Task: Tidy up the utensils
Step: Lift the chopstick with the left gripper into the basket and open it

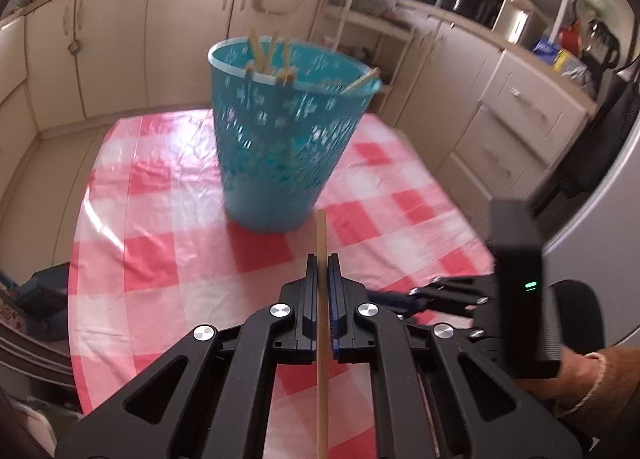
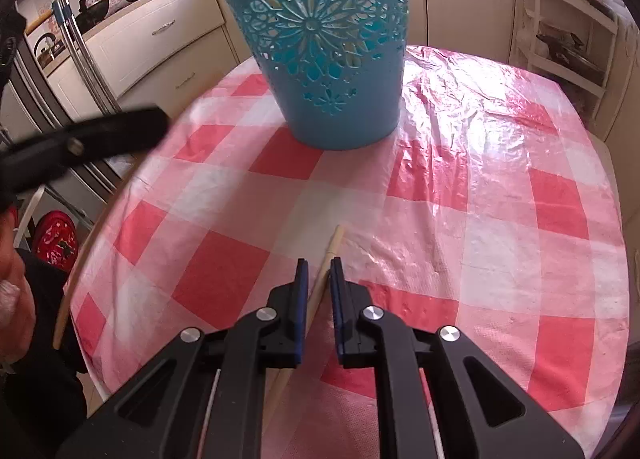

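A blue perforated plastic basket (image 1: 280,139) stands on the red-and-white checked tablecloth (image 1: 160,267), with several wooden chopsticks (image 1: 264,53) sticking out of its top. My left gripper (image 1: 322,259) is shut on a wooden chopstick (image 1: 321,235), held above the table just in front of the basket. In the right wrist view the basket (image 2: 328,59) stands ahead. My right gripper (image 2: 318,263) is narrowly open, low over the cloth, with a chopstick (image 2: 334,243) lying between its jaws. The left gripper (image 2: 80,145) shows at the left as a blurred black shape.
Cream kitchen cabinets (image 1: 120,47) and drawers (image 1: 516,127) surround the round table. A white shelf rack (image 2: 560,31) stands at the far right. The table edge (image 2: 100,219) curves off at the left, with a red bag (image 2: 56,235) on the floor below.
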Available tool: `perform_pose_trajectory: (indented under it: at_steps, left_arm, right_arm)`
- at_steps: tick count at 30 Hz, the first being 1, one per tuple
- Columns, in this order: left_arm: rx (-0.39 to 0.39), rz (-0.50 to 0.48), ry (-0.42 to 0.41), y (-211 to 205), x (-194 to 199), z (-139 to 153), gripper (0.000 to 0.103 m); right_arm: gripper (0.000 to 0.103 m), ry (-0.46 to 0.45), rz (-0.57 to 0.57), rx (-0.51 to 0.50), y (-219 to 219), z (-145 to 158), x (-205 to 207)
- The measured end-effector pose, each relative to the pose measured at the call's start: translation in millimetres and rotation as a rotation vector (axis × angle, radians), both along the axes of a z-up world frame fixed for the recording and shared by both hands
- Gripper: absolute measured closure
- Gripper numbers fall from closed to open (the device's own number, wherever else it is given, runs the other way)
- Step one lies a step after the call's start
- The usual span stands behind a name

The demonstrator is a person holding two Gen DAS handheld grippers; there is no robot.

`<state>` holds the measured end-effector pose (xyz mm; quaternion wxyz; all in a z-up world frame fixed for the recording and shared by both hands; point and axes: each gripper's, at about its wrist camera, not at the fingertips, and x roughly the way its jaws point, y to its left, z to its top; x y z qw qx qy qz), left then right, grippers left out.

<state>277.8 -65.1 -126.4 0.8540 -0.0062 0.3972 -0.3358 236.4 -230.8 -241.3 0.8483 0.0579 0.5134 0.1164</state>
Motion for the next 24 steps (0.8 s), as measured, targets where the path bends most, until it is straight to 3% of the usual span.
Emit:
perform_pose_trajectory:
  at_steps: [4, 8, 11, 18, 24]
  left_arm:
    - [-0.118, 0.017, -0.085, 7.5, 4.2, 53.8, 0.098]
    - [-0.223, 0.1, -0.206, 10.2, 27.3, 114.3, 0.098]
    - [-0.261, 0.18, -0.276, 2.0, 51.7, 139.9, 0.098]
    - [-0.301, 0.334, -0.32, -22.9, 106.2, 147.3, 0.098]
    - [-0.306, 0.44, -0.343, -32.8, 142.1, 130.1, 0.098]
  right_arm:
    - [0.091, 0.011, -0.019, 0.041, -4.0, -0.7, 1.5]
    - [0.091, 0.015, -0.029, 0.058, -6.3, -0.9, 0.8]
    - [0.091, 0.017, -0.034, 0.071, -9.6, -1.9, 2.0]
    - [0.091, 0.008, -0.02, 0.057, -6.8, -0.7, 0.8]
    - [0.091, 0.004, -0.009, 0.062, -3.3, -2.5, 5.1]
